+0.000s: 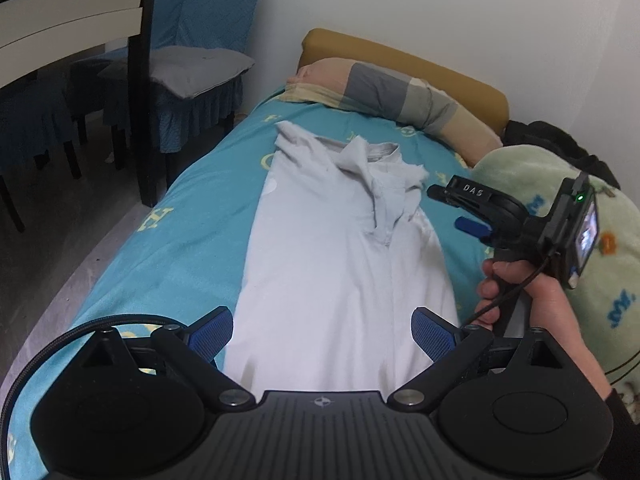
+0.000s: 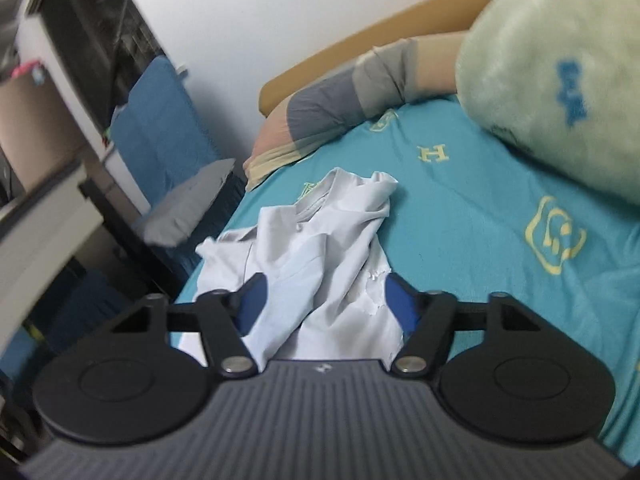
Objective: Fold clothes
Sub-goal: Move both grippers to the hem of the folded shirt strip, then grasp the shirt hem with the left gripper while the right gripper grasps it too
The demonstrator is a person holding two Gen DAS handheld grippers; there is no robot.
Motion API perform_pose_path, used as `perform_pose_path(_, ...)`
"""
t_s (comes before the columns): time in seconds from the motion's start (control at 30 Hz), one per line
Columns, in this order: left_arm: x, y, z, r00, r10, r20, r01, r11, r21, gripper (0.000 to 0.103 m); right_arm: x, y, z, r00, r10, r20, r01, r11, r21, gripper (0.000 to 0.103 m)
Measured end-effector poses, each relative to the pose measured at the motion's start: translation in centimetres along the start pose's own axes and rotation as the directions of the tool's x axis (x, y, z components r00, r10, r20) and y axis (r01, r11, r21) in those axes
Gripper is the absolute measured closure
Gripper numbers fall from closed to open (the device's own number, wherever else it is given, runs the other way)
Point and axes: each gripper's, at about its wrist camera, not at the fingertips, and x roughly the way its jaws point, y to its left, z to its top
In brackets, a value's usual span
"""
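A pale grey polo shirt (image 1: 320, 264) lies lengthwise on the teal bedsheet (image 1: 176, 240), its sides folded inward and its collar toward the pillow. My left gripper (image 1: 322, 332) is open and empty above the shirt's lower part. My right gripper (image 1: 444, 200) hovers at the shirt's right edge beside the collar. In the right wrist view the right gripper (image 2: 322, 300) is open, its blue pads (image 2: 400, 304) straddling the shirt (image 2: 320, 248) near the collar, holding nothing.
A striped pillow (image 1: 400, 96) and tan headboard (image 1: 400, 56) lie at the bed's far end. A green plush blanket (image 1: 600, 264) is piled on the right. A blue-skirted chair with a grey cushion (image 1: 196, 68) and a dark table leg (image 1: 144, 96) stand left of the bed.
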Motion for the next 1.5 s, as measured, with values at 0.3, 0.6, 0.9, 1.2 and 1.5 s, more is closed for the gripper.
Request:
perform_pose_path(0.3, 3.9, 0.3, 0.4, 0.999, -0.022, -0.040, 0.022, 1.000, -0.002, 0.007, 8.5, 3.2, 2.7, 0.996, 0.048, -0.072, -0.059, 0.983, -0.172, 0.043)
perform_pose_path(0.6, 3.8, 2.9, 0.5, 0.999, 0.022, -0.045, -0.026, 0.996, -0.080, 0.007, 10.1, 3.8, 2.6, 0.981, -0.186, -0.053, 0.170, 0.961, -0.220, 0.097)
perform_pose_path(0.9, 2.5, 5.0, -0.7, 0.997, -0.016, -0.081, 0.012, 0.999, -0.051, 0.007, 4.3, 2.7, 2.8, 0.963, -0.265, -0.047, 0.259, 0.960, -0.102, 0.092)
perform_pose_path(1.2, 1.8, 10.3, -3.2, 0.955, -0.132, -0.264, 0.071, 0.970, -0.231, 0.007, -15.0, 2.9, -4.3, 0.943, -0.157, -0.294, 0.150, 0.988, -0.046, 0.022)
perform_pose_path(1.5, 0.6, 13.7, -7.6, 0.874, -0.189, -0.448, -0.006, 0.917, -0.400, 0.014, -24.1, 0.8, -12.4, 0.878, -0.047, -0.476, 0.225, 0.919, 0.324, 0.022)
